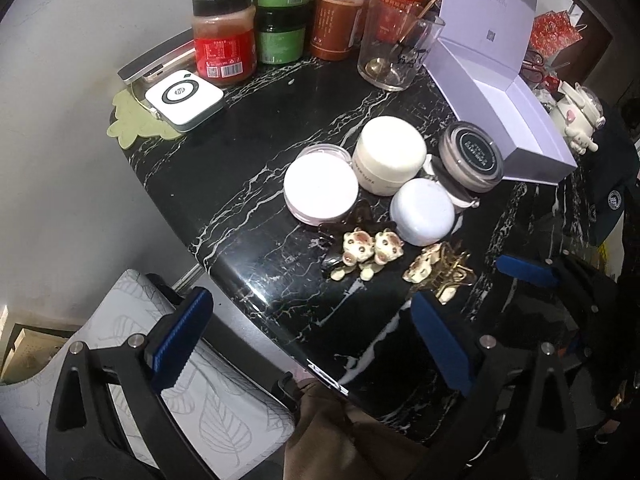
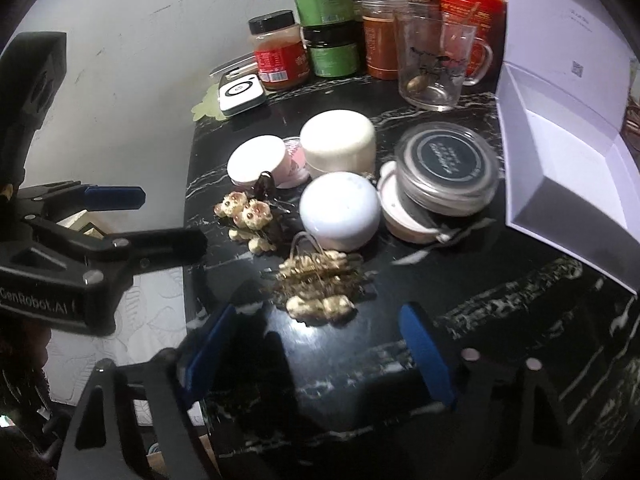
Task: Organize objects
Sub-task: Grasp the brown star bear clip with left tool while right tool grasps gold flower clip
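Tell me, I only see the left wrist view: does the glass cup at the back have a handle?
Observer: Yes, the glass mug has a handle, on the side toward the white box.
Operator: Where is my left gripper?
Observer: The left gripper hangs open, off the table edge, near the bear figurines.
Operator: And the right one?
Observer: The right gripper is open, with the gold hair clip just ahead of it.

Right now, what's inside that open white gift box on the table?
The white gift box looks empty: only its bare floor and walls show in the right wrist view. Its near wall hides the front strip of the floor, so something small could lie there unseen.
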